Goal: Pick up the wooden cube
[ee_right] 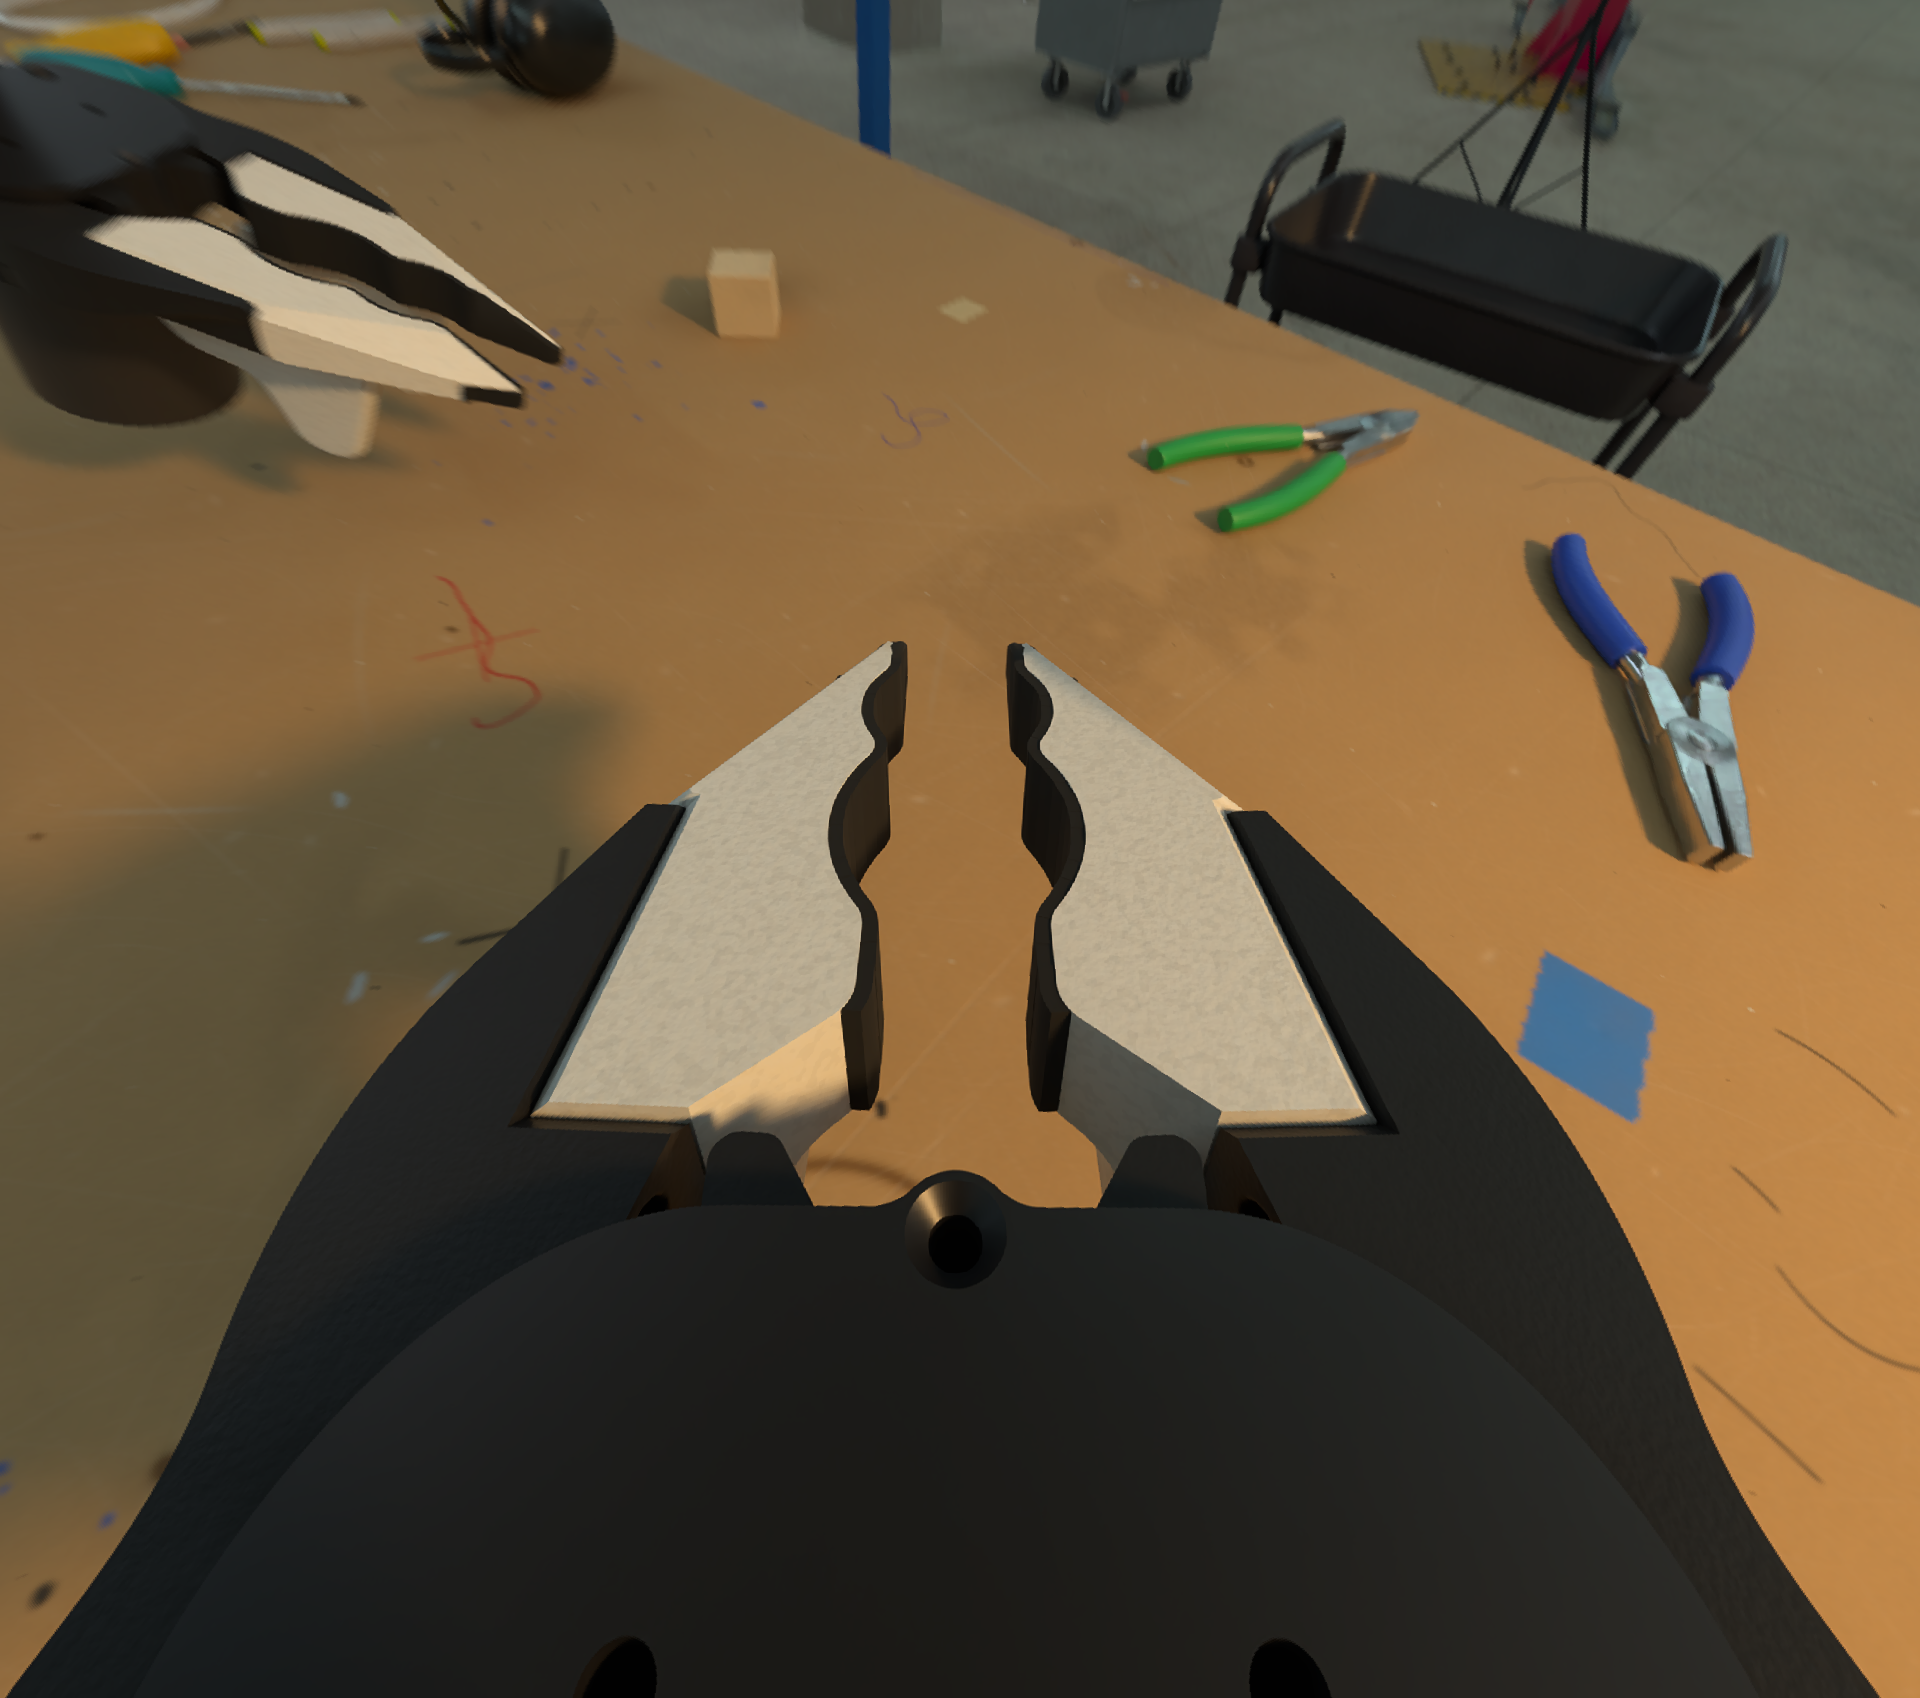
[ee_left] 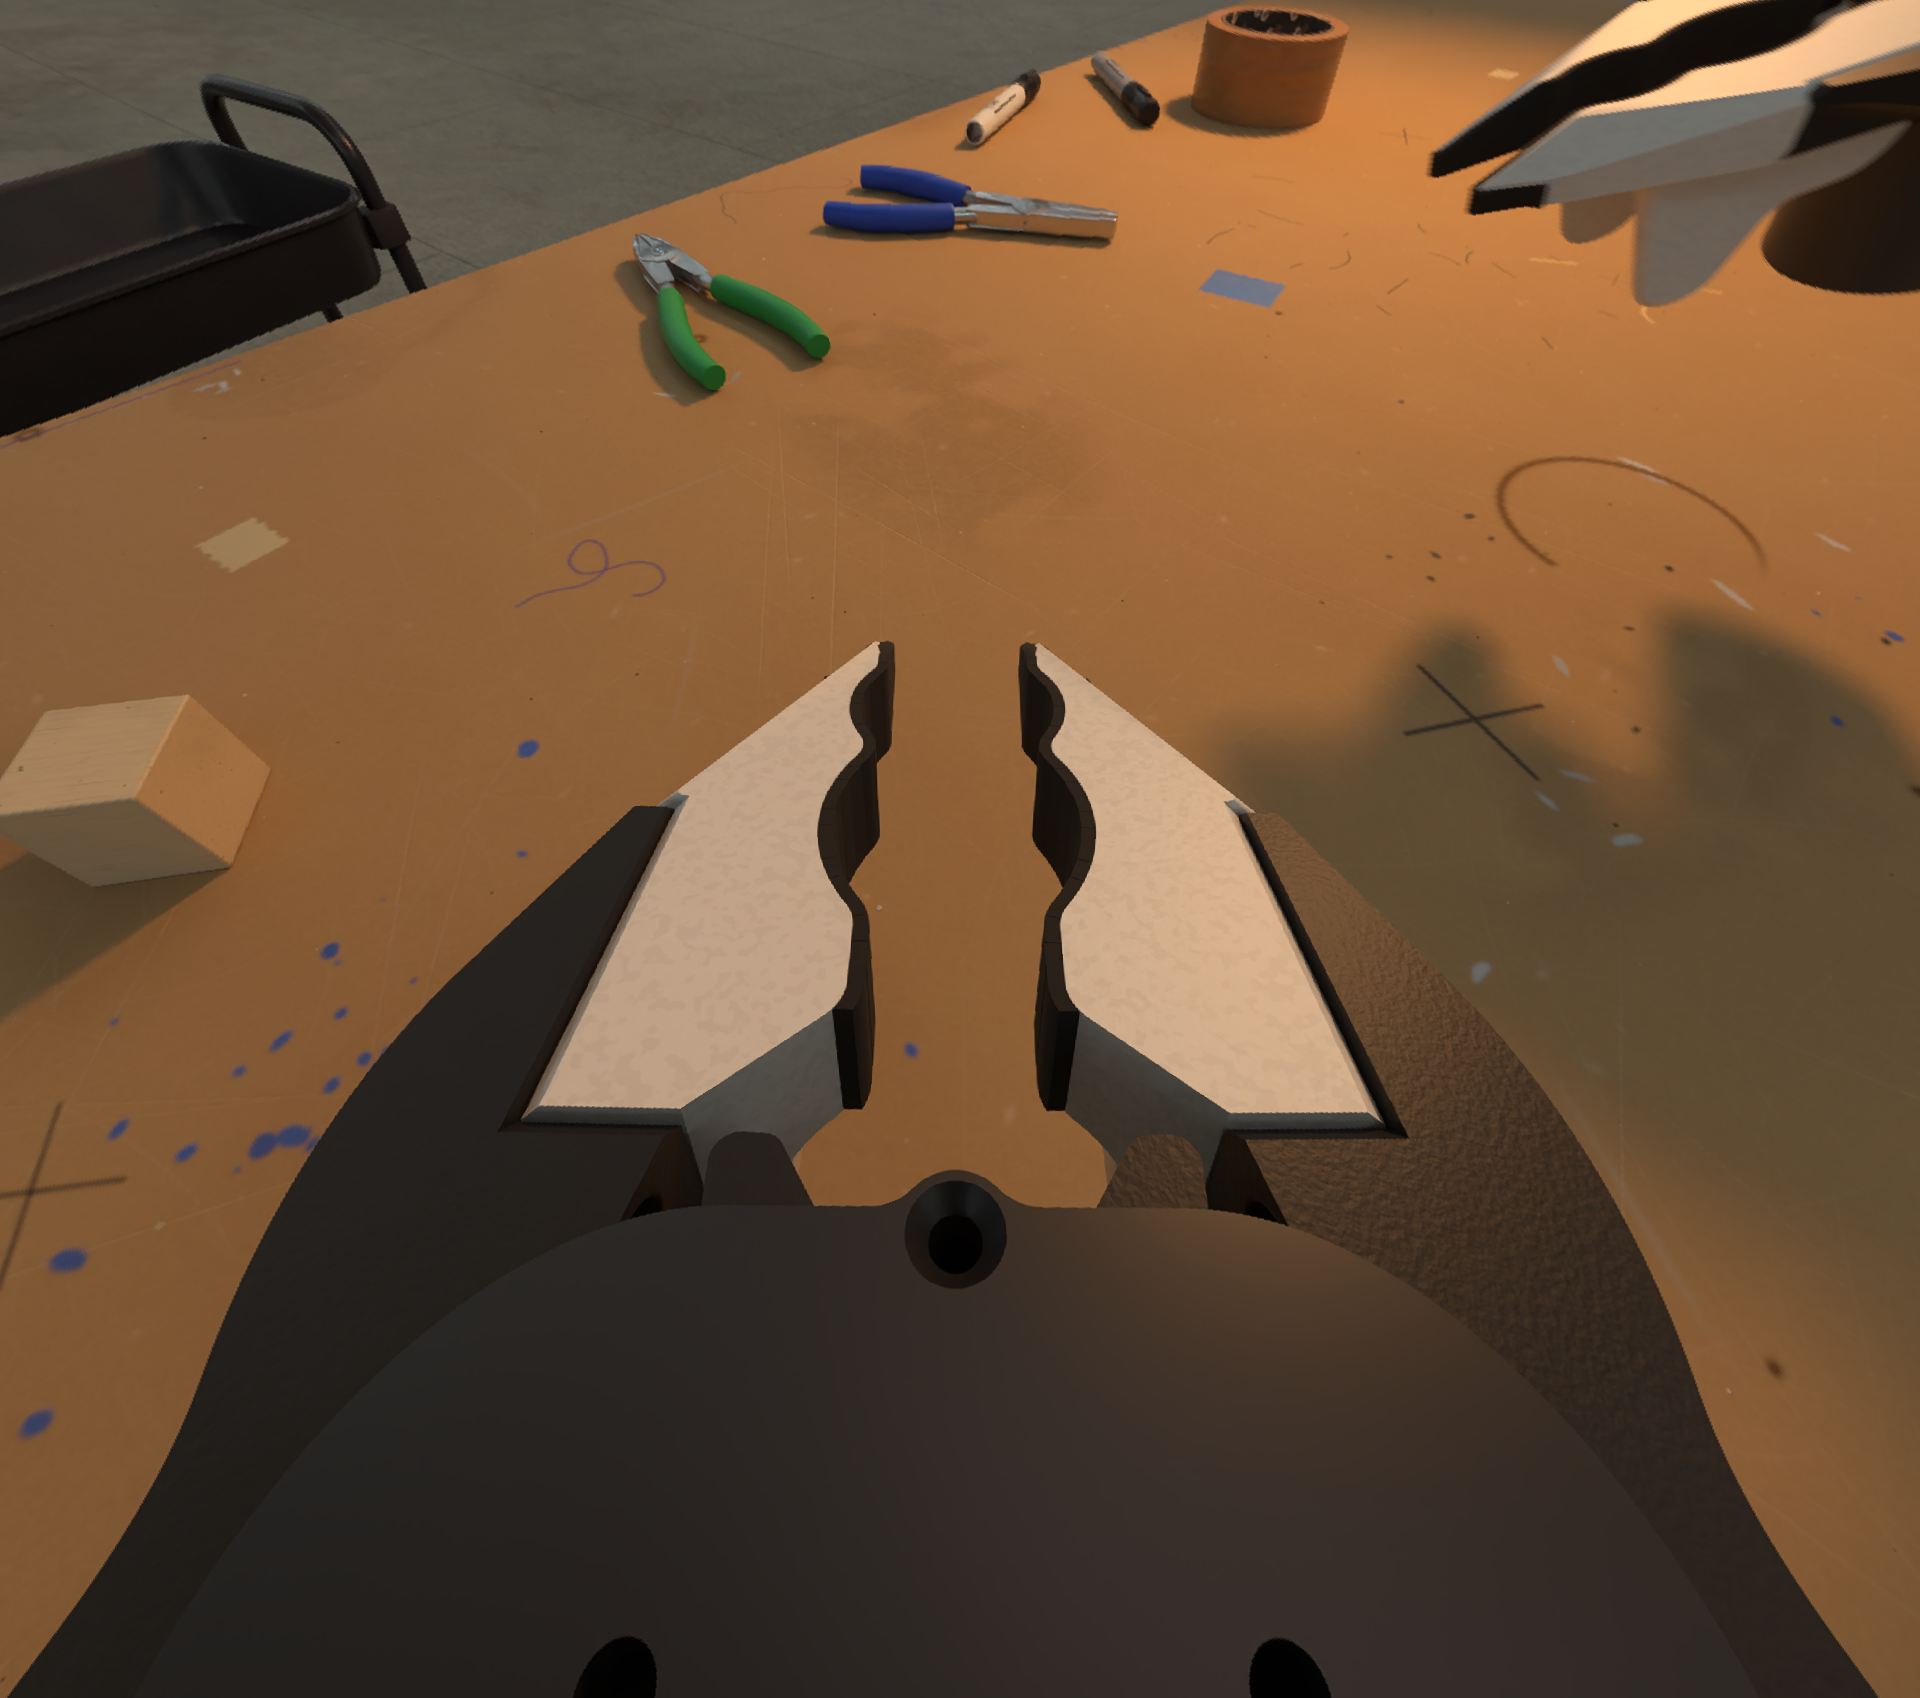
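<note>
The wooden cube is a pale block resting on the orange table at the far left of the left wrist view, well left of my left gripper. It also shows in the right wrist view, far ahead and left. My left gripper is open and empty above the table; it shows in the right wrist view at the left, its tips short of the cube. My right gripper is open and empty over the table's middle; it shows in the left wrist view at the upper right.
Green-handled pliers, blue-handled pliers, two markers and a tape roll lie on the table. A black cart stands beyond the table's left edge. Black earmuffs and screwdrivers lie far off.
</note>
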Motion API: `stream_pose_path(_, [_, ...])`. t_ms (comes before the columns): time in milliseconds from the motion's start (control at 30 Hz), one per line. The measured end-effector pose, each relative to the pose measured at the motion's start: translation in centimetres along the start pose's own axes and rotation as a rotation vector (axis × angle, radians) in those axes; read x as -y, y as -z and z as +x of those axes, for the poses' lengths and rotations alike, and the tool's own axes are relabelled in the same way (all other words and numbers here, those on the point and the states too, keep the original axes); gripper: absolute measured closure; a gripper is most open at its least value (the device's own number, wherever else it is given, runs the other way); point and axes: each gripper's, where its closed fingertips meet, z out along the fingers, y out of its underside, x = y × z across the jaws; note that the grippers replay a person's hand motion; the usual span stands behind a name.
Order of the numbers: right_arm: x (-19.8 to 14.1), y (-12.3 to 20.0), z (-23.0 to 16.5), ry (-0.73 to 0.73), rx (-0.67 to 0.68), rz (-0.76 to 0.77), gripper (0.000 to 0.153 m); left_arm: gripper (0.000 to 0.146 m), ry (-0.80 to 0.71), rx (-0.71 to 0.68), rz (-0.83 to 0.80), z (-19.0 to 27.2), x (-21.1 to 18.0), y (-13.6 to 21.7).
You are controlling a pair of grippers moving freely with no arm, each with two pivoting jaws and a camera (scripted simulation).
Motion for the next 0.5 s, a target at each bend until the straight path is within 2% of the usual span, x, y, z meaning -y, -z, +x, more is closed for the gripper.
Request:
stream_pose_path(100, [0.2,1.3,-1.5,0.022,0.000,0.052,0.134,0.126,0.019,0.009,0.017,-0.4,0.2,0.1])
stream_pose_path(300, [-2.5,2.7,-1.9,0.055,-0.062,0.015,0.134,0.128,0.016,0.083,0.065,-2.1,1.6,1.3])
stream_pose_path(433, [-2.4,3.6,-1.8,0.049,-0.082,0.039,0.134,0.127,-0.003,0.262,0.142,-6.8,5.2,5.0])
stream_pose_path(500, [-2.4,3.7,-1.9,0.033,-0.070,0.051,0.134,0.126,0.027,0.320,0.110,-9.8,6.5,6.6])
